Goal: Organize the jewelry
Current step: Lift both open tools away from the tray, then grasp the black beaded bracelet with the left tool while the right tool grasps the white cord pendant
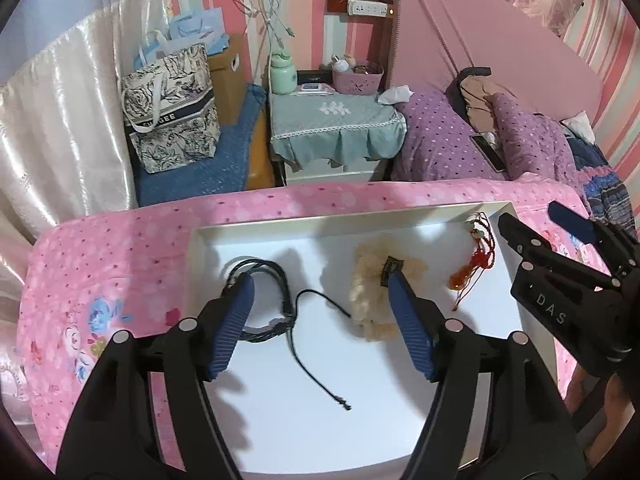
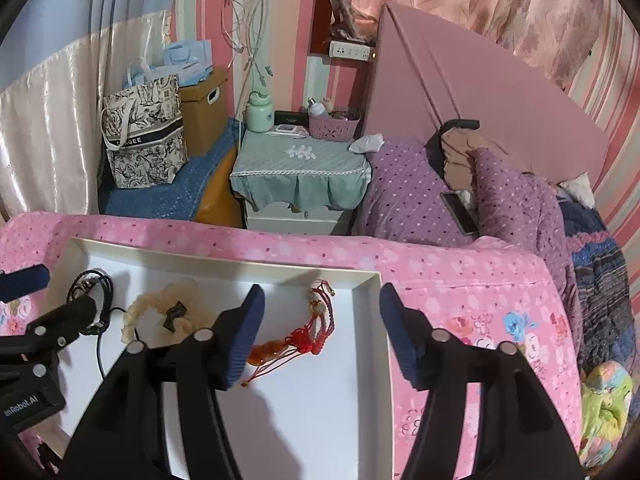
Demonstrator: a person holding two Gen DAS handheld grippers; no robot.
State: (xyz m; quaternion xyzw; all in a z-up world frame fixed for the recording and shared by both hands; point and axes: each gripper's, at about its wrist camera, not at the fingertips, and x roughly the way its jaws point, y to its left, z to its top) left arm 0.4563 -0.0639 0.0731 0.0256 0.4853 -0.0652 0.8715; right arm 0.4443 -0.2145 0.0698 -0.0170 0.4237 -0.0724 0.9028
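Our left claw [image 1: 320, 292] and right claw [image 2: 322, 308] hang empty, jaws apart, above the shallow white tray [image 1: 280, 227]. Inside lie a limp black cord bracelet [image 1: 276, 280], a soft cream scrunchie [image 1: 370, 280] and a light red knotted charm [image 2: 308, 336]; we'd pinch its knot.

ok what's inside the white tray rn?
Three pieces lie in the white tray: a black cord bracelet, a cream scrunchie and a red knotted charm. The fingers cover parts of all three, and the near tray floor is hidden.

A home bedroom, probably: pink headboard [image 1: 492, 40], purple dotted bedding [image 1: 444, 136], and a cloth-covered nightstand [image 1: 340, 128].
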